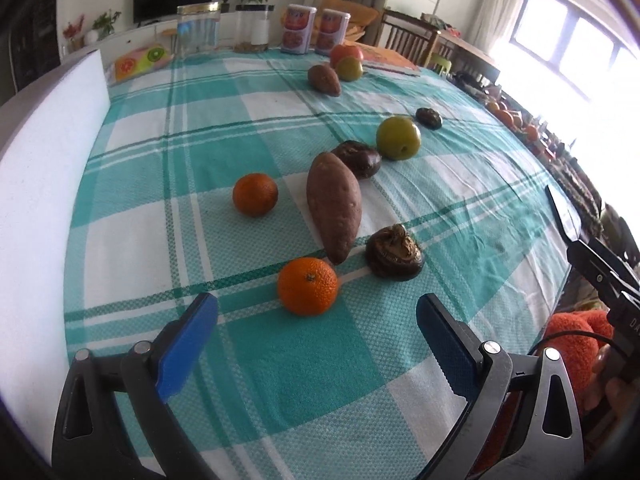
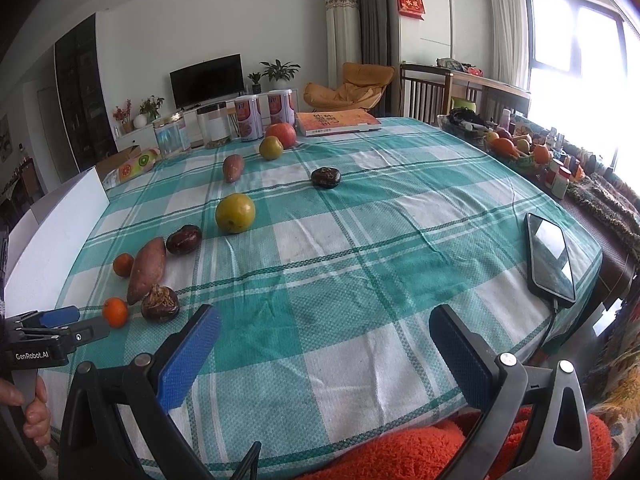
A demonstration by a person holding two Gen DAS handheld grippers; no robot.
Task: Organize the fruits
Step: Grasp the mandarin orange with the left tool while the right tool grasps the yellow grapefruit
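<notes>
Produce lies scattered on a teal checked tablecloth. My left gripper is open and empty, just short of a near tangerine. Behind it lie a large sweet potato, a wrinkled brown fruit, a second tangerine, a dark fruit and a green apple. My right gripper is open and empty over bare cloth near the table's front edge. The right wrist view shows the same group at left, with the green apple and the left gripper.
At the far end stand a small sweet potato, a green fruit, a tomato, a dark fruit, two cans, jars and a book. A phone lies at right. A white foam board borders the left.
</notes>
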